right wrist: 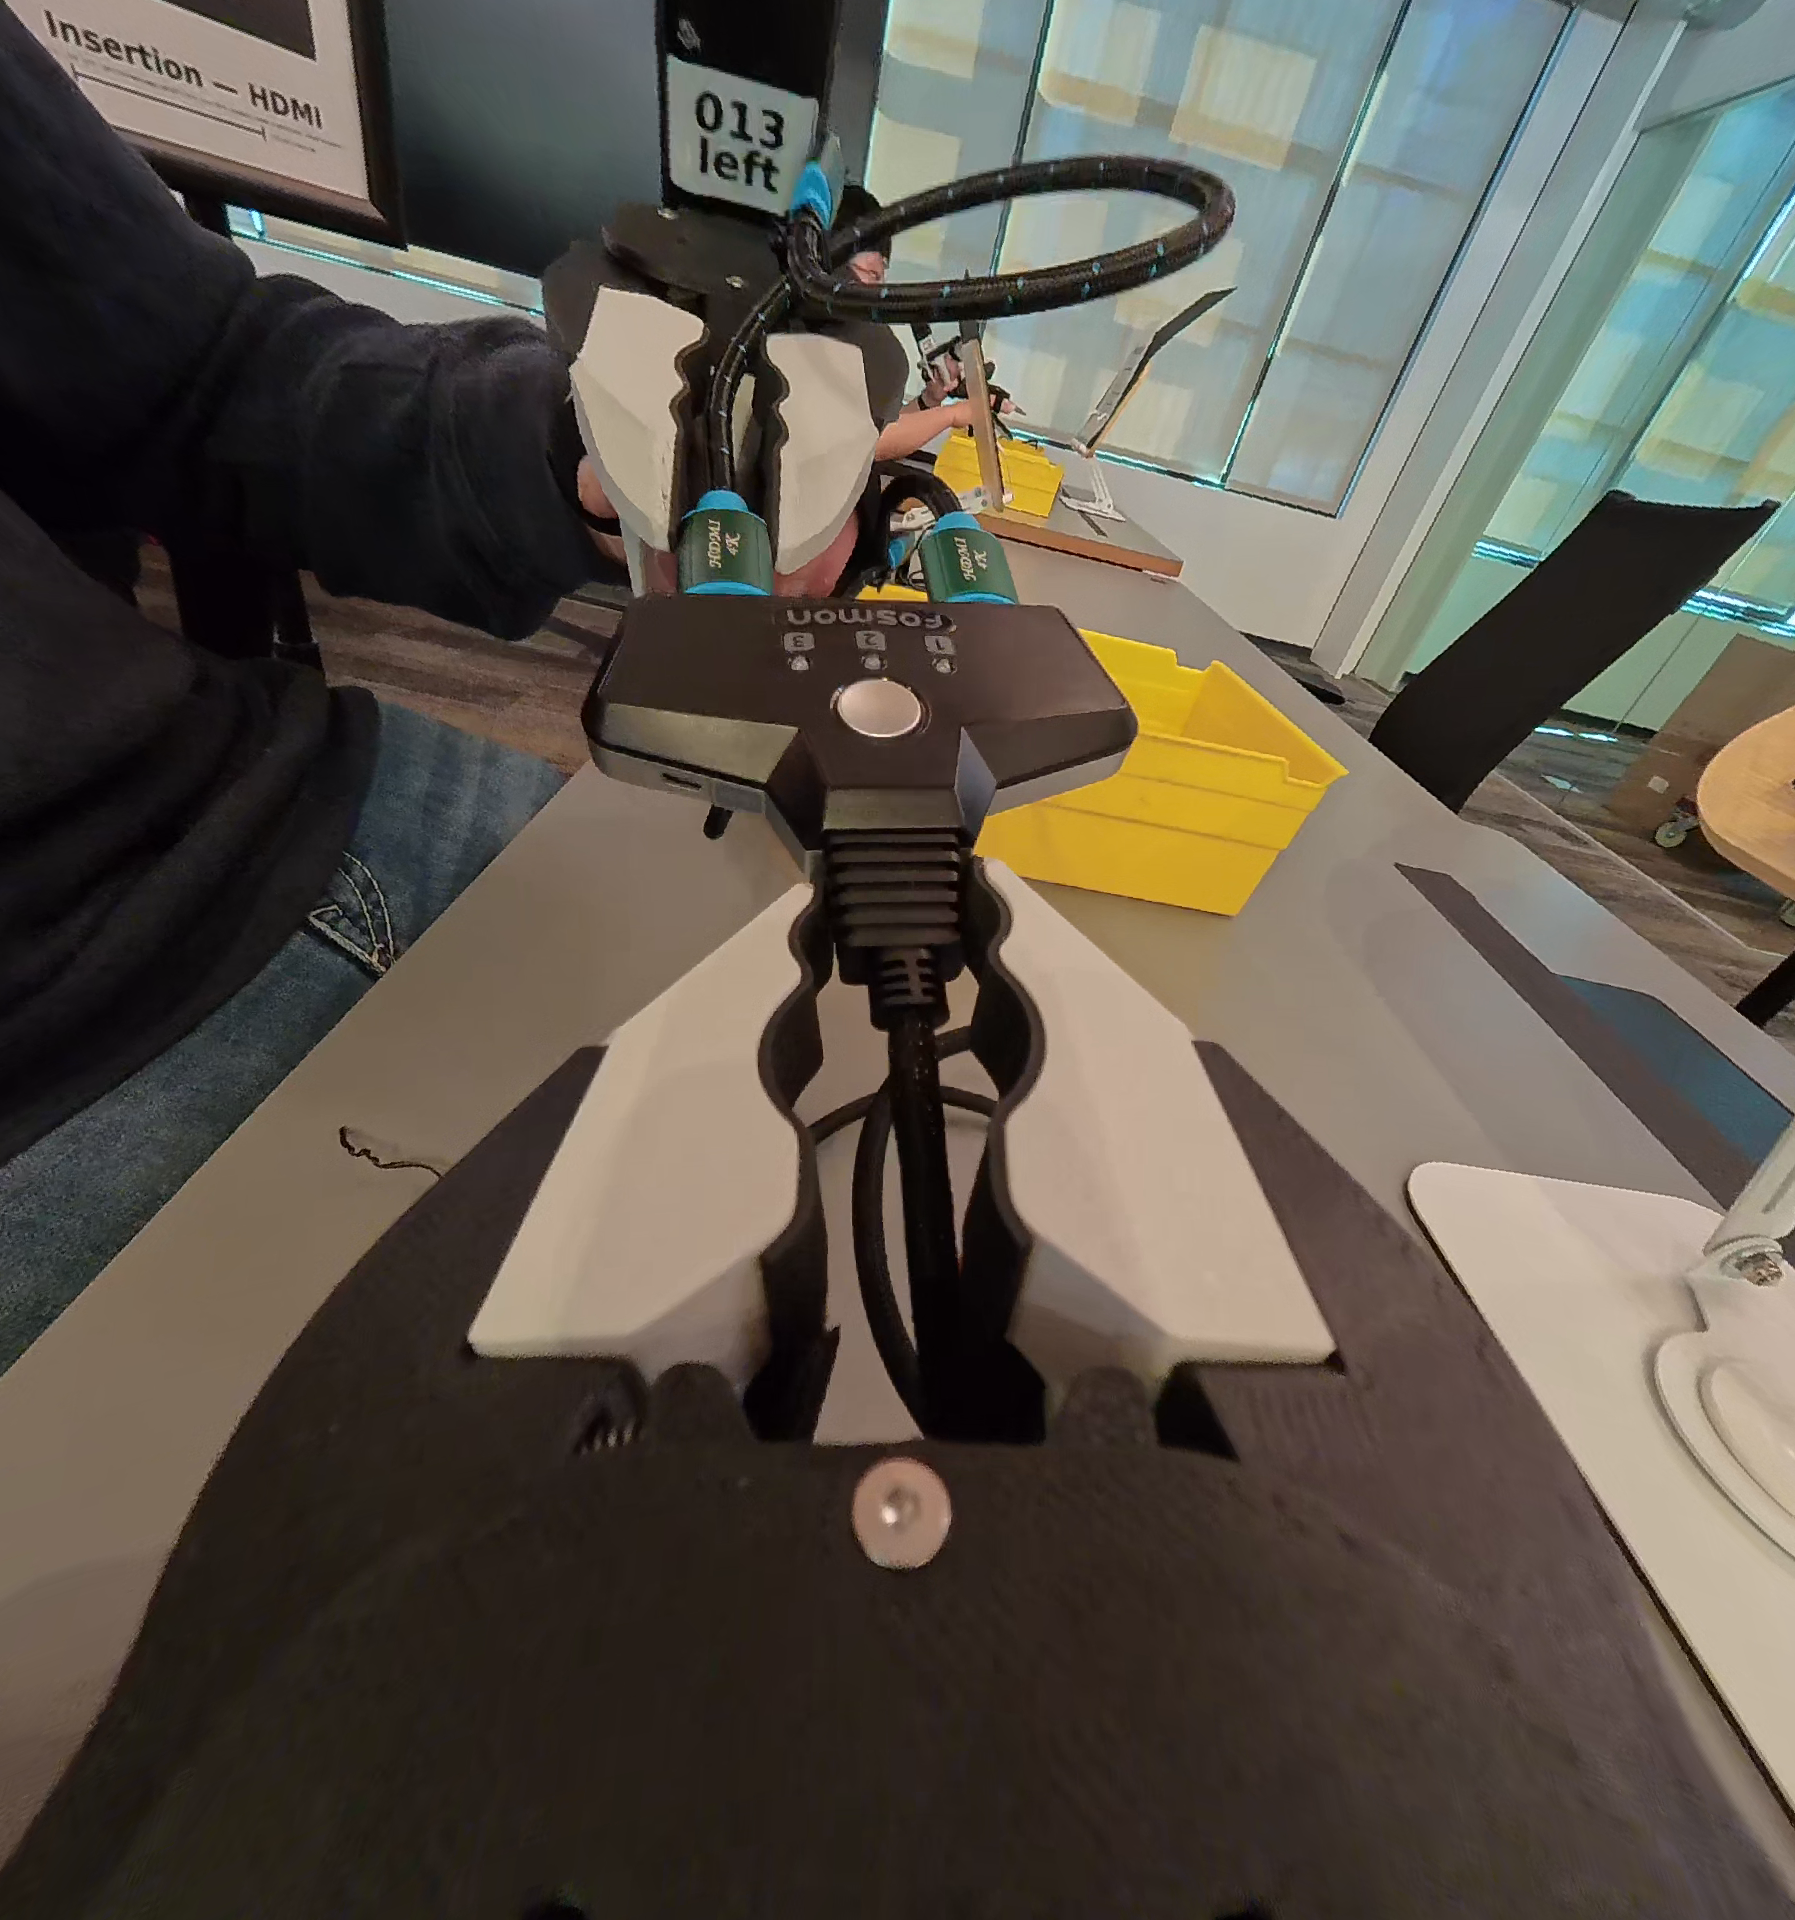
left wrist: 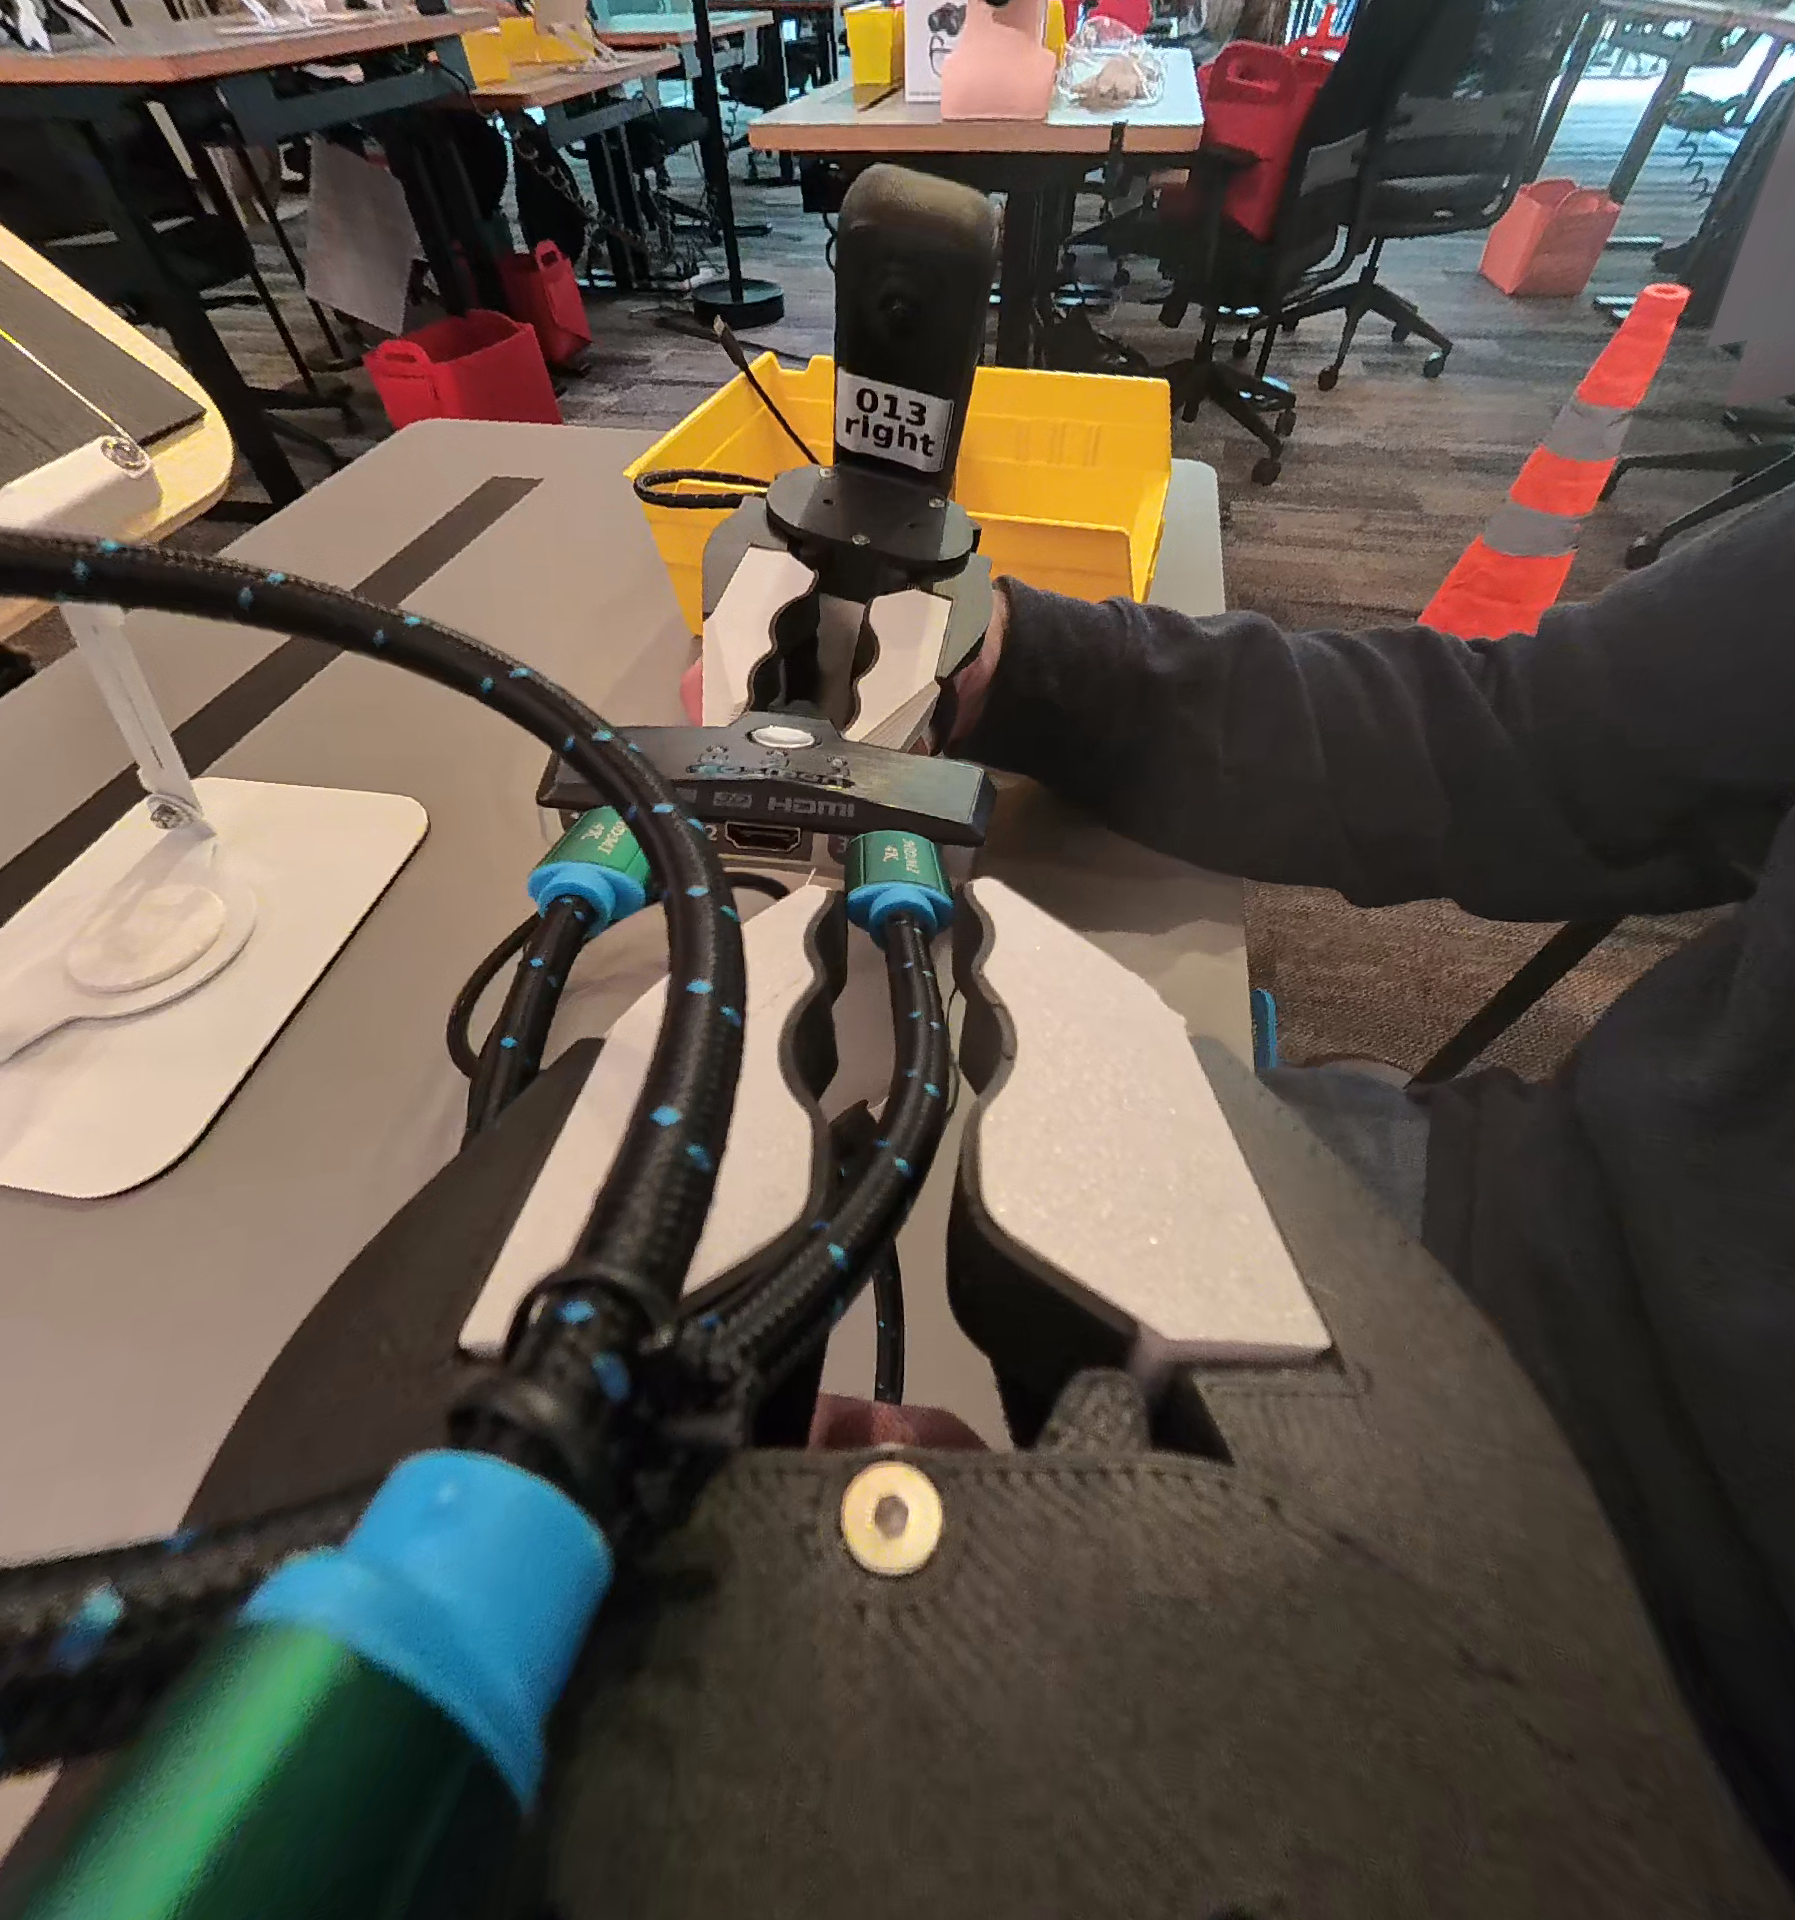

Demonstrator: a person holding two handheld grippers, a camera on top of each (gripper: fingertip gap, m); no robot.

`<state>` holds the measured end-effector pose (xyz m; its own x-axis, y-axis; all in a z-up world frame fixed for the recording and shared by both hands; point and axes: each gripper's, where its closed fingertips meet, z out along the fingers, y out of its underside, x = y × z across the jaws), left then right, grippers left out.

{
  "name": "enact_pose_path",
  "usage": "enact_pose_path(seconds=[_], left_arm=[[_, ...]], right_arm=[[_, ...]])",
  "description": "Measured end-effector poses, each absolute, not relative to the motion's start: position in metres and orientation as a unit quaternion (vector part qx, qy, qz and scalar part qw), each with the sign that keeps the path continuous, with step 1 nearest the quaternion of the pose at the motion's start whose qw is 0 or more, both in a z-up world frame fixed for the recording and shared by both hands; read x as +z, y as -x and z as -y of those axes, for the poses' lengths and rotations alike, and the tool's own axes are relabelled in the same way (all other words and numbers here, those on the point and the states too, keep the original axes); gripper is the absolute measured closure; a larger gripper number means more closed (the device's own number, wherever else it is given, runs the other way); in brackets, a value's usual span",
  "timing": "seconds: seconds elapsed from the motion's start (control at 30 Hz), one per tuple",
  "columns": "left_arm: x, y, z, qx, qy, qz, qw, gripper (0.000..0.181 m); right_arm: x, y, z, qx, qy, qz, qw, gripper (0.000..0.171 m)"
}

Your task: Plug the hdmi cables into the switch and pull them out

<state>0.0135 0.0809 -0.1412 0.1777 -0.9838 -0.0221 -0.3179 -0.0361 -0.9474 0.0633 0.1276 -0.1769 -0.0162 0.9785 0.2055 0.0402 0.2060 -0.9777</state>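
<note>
Right hand-held gripper (right wrist: 898, 935) clamps the light switch's (right wrist: 857, 707) ribbed tail; left hand-held gripper (left wrist: 898, 914) pinches a stiff braided cable (left wrist: 919, 997) — better gripped by its rigid green plug (left wrist: 893, 868).

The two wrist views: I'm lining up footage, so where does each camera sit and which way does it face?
Left wrist view: on the left gripper, looking across the switch at the right gripper; dark sleeve shows.
Right wrist view: on the right gripper, facing back at the left gripper and sleeve.
Shared: switch, green plugs, yellow bin; the cameras face each other.
</note>
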Motion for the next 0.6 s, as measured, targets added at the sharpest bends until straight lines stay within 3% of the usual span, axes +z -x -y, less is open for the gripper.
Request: enact_pose_path(seconds=[0.4,0.6], left_arm=[[-0.142,-0.014,-0.09,-0.349,0.636,-0.517,0.454,0.162],[-0.147,-0.004,-0.107,-0.296,0.664,-0.505,0.466,0.145]], right_arm=[[-0.179,-0.063,-0.136,0.423,0.469,0.557,0.539,0.149],[-0.187,-0.058,-0.142,0.405,0.489,0.558,0.534,0.149]])
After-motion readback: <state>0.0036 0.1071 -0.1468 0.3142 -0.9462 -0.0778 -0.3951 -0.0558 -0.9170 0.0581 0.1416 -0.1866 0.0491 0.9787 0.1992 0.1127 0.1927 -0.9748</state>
